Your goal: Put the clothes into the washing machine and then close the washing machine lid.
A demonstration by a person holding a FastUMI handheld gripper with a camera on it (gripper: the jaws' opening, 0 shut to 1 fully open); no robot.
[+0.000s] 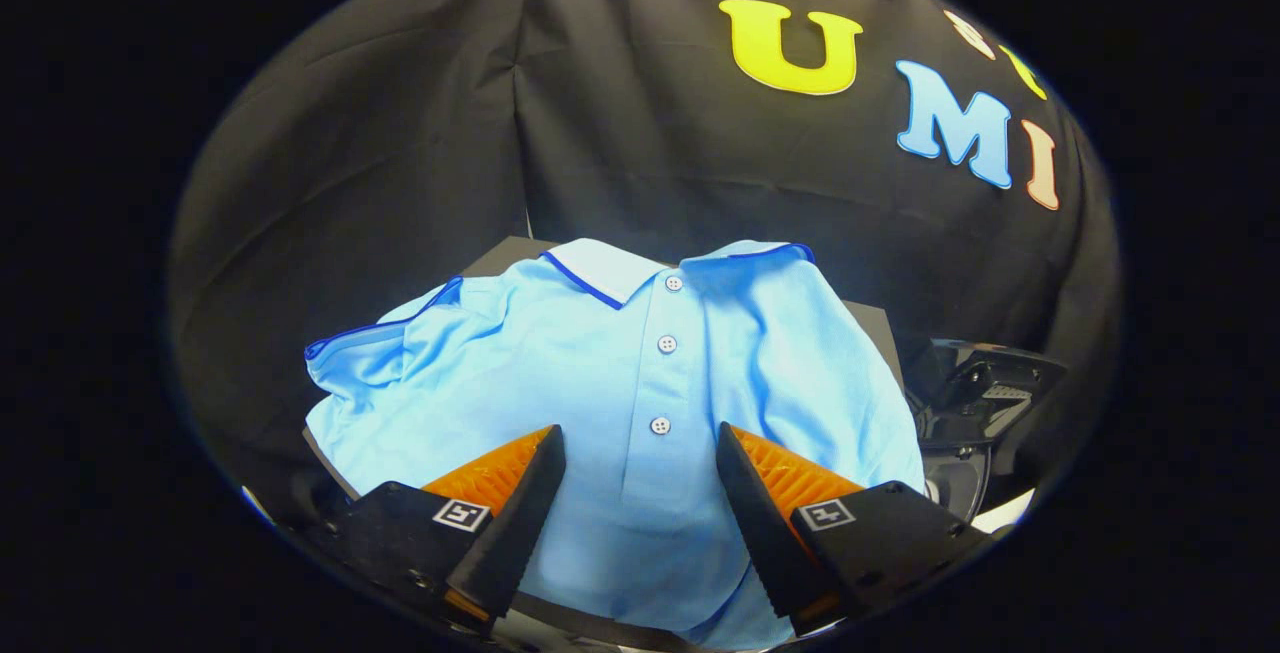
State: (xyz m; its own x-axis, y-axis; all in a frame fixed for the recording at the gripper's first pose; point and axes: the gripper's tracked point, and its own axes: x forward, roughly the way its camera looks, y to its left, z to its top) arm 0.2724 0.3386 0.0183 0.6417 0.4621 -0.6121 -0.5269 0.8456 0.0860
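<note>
Your claw [640,453] is spread wide with nothing gripped; the light blue polo shirt [620,383], dark-trimmed collar and three white buttons, lies crumpled between and beyond its fingers on a dark tabletop [870,318]. A dark machine part [985,393] sits beside the shirt, black cloth wall behind.

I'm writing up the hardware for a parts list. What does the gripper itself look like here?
The gripper has two wedge-shaped fingers that taper toward their tips, with ribbed inner pads. Each sits on a blocky mount carrying a small square black-and-white marker. They stand open over a light blue polo shirt.
</note>
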